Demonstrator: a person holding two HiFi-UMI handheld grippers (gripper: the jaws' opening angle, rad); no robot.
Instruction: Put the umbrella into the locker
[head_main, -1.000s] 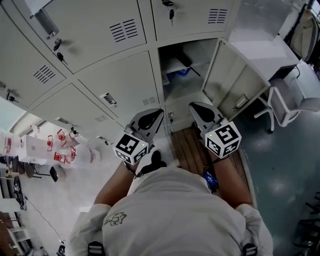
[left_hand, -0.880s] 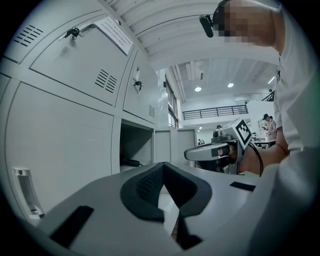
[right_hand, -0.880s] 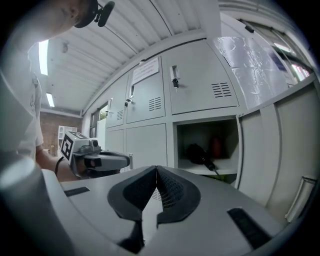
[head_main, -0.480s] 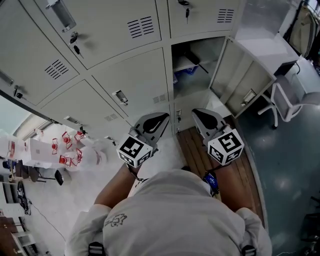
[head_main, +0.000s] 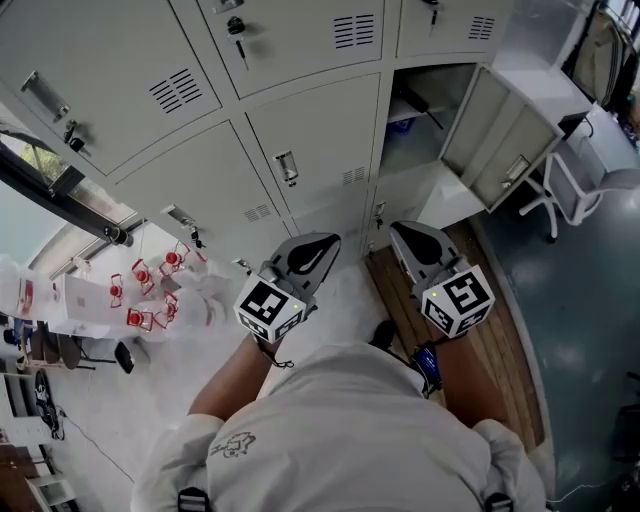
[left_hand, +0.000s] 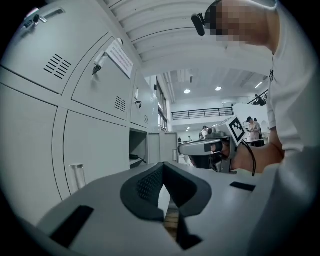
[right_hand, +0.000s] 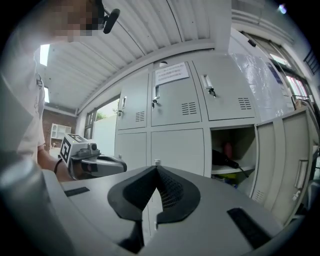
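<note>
The open locker (head_main: 428, 112) stands at the upper right of the head view, its door (head_main: 505, 135) swung out to the right. A black umbrella (head_main: 412, 101) lies on its shelf; it also shows as a dark shape (right_hand: 224, 160) in the right gripper view. My left gripper (head_main: 318, 243) and right gripper (head_main: 403, 232) are held side by side in front of the closed lockers, left of and apart from the open one. The jaws of both the left gripper (left_hand: 162, 165) and the right gripper (right_hand: 156, 167) are shut, with nothing between them.
Closed grey locker doors (head_main: 300, 150) with keys in the locks fill the wall ahead. A white chair (head_main: 562, 190) stands right of the open door. A wooden floor strip (head_main: 500, 340) runs under my right side. Red items (head_main: 150, 295) sit at the left.
Both grippers have moved sideways along the locker wall, away from the open locker, which has slid to the upper right of the head view. Their jaws stayed shut.
</note>
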